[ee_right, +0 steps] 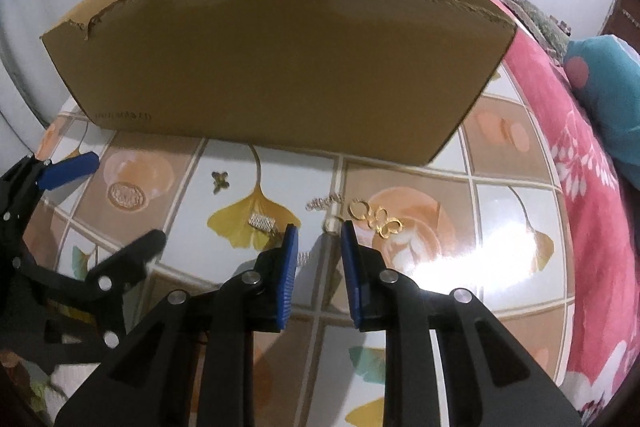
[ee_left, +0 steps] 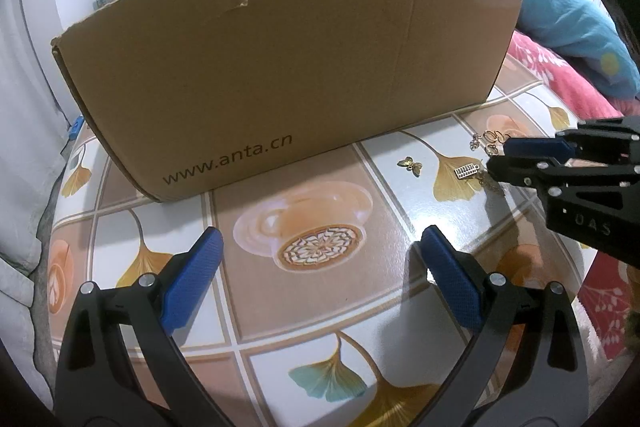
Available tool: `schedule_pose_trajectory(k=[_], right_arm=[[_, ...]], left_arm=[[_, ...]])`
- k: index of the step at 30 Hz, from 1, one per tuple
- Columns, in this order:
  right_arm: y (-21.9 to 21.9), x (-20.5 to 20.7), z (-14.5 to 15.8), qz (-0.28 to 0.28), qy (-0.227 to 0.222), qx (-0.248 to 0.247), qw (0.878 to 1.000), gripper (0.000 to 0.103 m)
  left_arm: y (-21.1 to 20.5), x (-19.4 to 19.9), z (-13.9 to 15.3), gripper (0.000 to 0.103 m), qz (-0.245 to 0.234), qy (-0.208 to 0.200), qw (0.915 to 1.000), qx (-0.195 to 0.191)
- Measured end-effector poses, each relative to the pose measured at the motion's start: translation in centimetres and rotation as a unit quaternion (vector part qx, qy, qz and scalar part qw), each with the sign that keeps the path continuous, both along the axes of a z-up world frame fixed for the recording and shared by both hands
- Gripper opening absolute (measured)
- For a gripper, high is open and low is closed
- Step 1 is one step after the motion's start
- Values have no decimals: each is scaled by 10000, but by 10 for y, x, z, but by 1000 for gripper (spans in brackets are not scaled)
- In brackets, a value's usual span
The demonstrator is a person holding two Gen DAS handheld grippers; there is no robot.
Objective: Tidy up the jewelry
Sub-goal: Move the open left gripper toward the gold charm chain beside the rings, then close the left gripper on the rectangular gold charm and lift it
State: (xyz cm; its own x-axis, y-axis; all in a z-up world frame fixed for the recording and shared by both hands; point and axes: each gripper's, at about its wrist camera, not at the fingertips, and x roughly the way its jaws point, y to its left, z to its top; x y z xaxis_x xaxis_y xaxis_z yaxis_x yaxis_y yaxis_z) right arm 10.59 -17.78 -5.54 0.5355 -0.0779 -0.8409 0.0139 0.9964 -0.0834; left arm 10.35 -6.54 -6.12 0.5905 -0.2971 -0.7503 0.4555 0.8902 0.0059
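Observation:
Several small jewelry pieces lie on the patterned tabletop point(ee_left: 320, 311) in front of an open cardboard box point(ee_left: 280, 67) point(ee_right: 280, 67). Among them are a bronze butterfly charm point(ee_left: 410, 164) point(ee_right: 220, 181), a rectangular rhinestone charm point(ee_left: 467, 171) point(ee_right: 262, 223), gold rings and a gold butterfly outline point(ee_right: 376, 219), and a silver piece point(ee_right: 324, 203). My right gripper point(ee_right: 319, 227) point(ee_left: 496, 157) points down at this cluster, its jaws a narrow gap apart. A tiny piece point(ee_right: 330, 225) and a thin chain lie in that gap, and the pads do not press them. My left gripper point(ee_left: 320, 243) hovers wide open over the table, holding nothing.
The box has a torn top edge and fills the back of the table. Pink floral bedding point(ee_right: 580, 187) and a blue pillow point(ee_left: 568, 27) lie to the right. A white wall is on the left, and patterned cloth hangs behind the box.

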Motion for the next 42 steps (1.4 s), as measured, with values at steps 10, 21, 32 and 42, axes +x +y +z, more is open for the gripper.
schedule_pose_trajectory(k=[10, 21, 32, 42], right_arm=[[-12, -18, 1, -126, 102, 95, 9998, 22], [-43, -48, 19, 38, -369, 1031, 9940, 23], [-58, -61, 0, 128, -303, 1225, 9919, 40], [-73, -68, -5, 142, -519, 1573, 9861, 40]], left_arm=[[1, 0, 1, 96, -5, -6, 10000, -1], [6, -3, 5, 96, -78, -100, 9998, -170], [-39, -8, 29, 68, -1144, -3, 9895, -883], [-87, 14, 13, 37, -1474, 353, 9872, -491]])
